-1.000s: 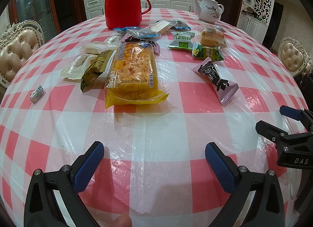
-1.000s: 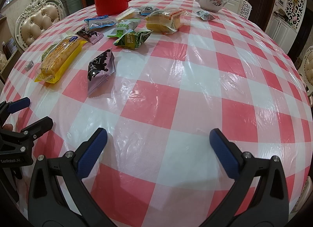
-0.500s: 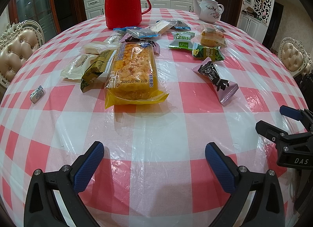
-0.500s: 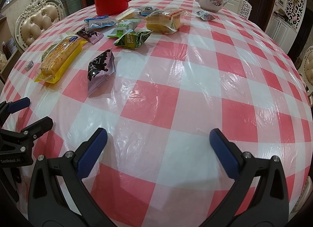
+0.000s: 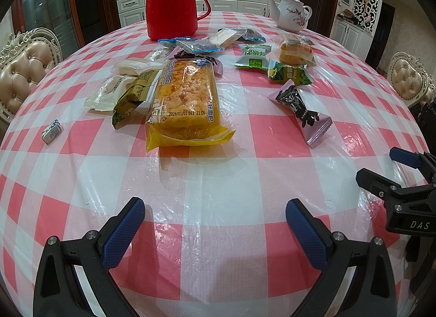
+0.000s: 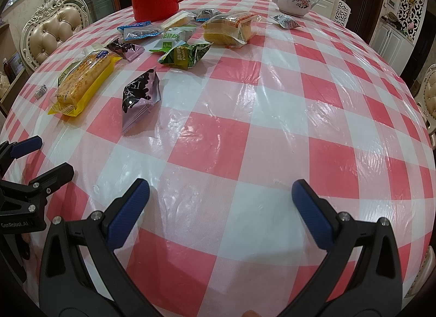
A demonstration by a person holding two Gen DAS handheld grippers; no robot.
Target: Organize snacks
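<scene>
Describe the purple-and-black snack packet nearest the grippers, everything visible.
The purple snack packet is a small glossy pillow-style pouch, lilac with black printing and crimped serrated ends. It looks sealed and puffed, lying flat and alone on the checked tablecloth, angled diagonally. The yellow cake pack lies apart on one side, the green peas packet beyond it. Nothing touches it; neither gripper is on it.

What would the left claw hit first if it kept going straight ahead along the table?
Most likely the long yellow bread pack. The left claw is open, with only bare checked tablecloth before it; depth is uncertain through the fisheye.
</scene>
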